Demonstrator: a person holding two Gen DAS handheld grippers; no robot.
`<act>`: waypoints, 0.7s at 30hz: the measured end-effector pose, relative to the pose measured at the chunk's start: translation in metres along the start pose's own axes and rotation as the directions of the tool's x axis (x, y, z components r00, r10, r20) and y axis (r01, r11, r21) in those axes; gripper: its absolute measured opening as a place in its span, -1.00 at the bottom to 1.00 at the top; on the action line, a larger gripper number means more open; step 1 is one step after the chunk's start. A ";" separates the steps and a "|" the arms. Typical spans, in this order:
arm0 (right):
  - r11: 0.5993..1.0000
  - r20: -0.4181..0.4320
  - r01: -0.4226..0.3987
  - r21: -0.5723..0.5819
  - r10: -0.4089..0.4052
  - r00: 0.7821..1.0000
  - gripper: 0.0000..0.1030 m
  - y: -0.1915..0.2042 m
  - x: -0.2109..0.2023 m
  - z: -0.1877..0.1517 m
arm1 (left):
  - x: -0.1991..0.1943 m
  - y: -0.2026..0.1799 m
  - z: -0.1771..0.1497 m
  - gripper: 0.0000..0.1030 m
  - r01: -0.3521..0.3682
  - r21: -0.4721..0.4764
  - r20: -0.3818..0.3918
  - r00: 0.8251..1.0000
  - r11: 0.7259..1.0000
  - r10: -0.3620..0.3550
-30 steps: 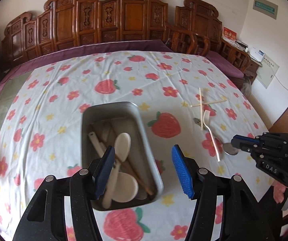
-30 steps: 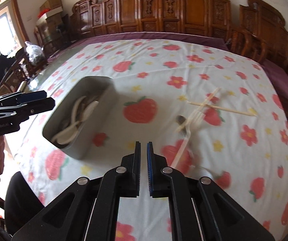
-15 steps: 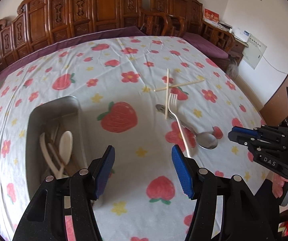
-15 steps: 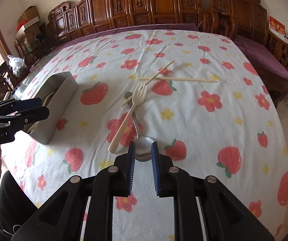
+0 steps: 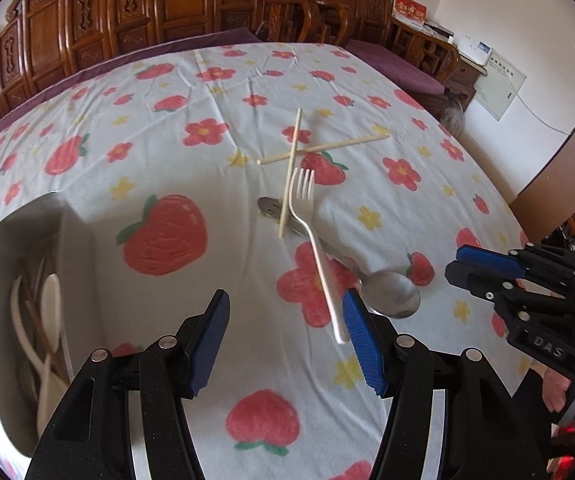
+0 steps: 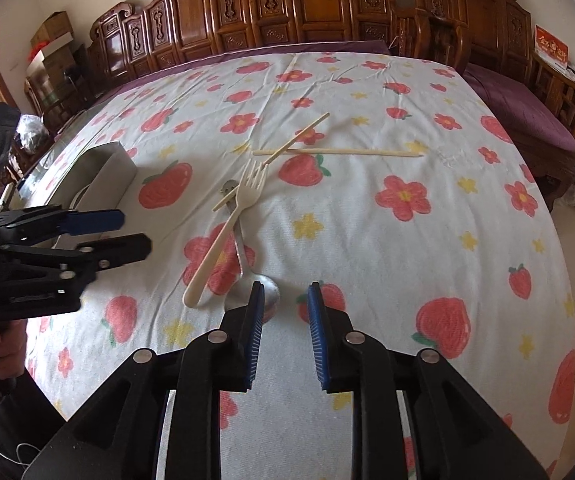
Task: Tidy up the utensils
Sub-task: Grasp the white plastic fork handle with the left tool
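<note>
Overhead, both grippers angle down at a desk (image 5: 223, 128) under a strawberry-and-flower cloth.

Left gripper (image 5: 287, 320) — fingers (image 5: 361, 344) stand moderately wide and are closing slightly, with only cloth between them. The butt of the cream plastic fork (image 5: 315, 248) lies just beside the right-hand pad, not pinched. From there the fork runs away from the fingers, tines farthest off, and crosses over the handle of a metal spoon (image 5: 387, 294). The spoon's bowl sits just past the right-hand finger, on its outer side.

Right gripper (image 6: 285, 312) — fingers (image 6: 319, 336) narrowly parted and opening, nothing between them. In the right wrist view the spoon bowl (image 6: 273, 294) shows just beyond the left-hand fingertip, partly hidden by it; whether pad and bowl touch cannot be told.

Two wooden chopsticks (image 5: 323, 146) lie crossed beyond the fork tines, farther from both sets of fingers. One of them slants down beside the fork head, over the end of the spoon handle.

Metal tray (image 5: 67, 240) sits to the outer left of the left fingers, at the desk's near edge. It holds pale spoons and sticks (image 5: 47, 320).

Carved wooden chairs (image 6: 311, 4) line the far side of the desk.
</note>
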State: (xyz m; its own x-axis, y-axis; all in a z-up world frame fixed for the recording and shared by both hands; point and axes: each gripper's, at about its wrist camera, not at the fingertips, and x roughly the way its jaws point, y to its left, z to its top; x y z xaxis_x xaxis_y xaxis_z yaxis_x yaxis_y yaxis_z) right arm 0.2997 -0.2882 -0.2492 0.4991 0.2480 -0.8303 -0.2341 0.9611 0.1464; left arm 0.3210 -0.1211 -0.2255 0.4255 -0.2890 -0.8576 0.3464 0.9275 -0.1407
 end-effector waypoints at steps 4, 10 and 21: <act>1.000 0.004 -0.002 0.022 0.002 1.000 -0.53 -0.010 -0.003 -0.002 | 0.025 -0.013 0.009 -0.08 0.016 0.011 -0.034 0.999 1.000 -0.016; 0.999 0.008 -0.008 0.031 0.008 1.000 -0.52 -0.013 -0.004 -0.005 | 0.051 -0.021 0.019 -0.37 0.037 -0.008 -0.080 0.996 0.999 -0.038; 0.999 0.012 -0.024 0.042 0.024 1.000 -0.52 -0.013 -0.004 -0.010 | 0.069 -0.029 0.029 -0.61 -0.046 0.042 -0.121 0.991 0.998 0.051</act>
State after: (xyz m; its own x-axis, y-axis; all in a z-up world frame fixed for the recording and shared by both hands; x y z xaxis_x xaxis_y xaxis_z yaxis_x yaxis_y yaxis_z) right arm 0.2922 -0.3032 -0.2534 0.5037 0.2723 -0.8199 -0.2110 0.9591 0.1889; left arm 0.3648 -0.1745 -0.2657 0.3382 -0.2104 -0.9172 0.3608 0.9292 -0.0801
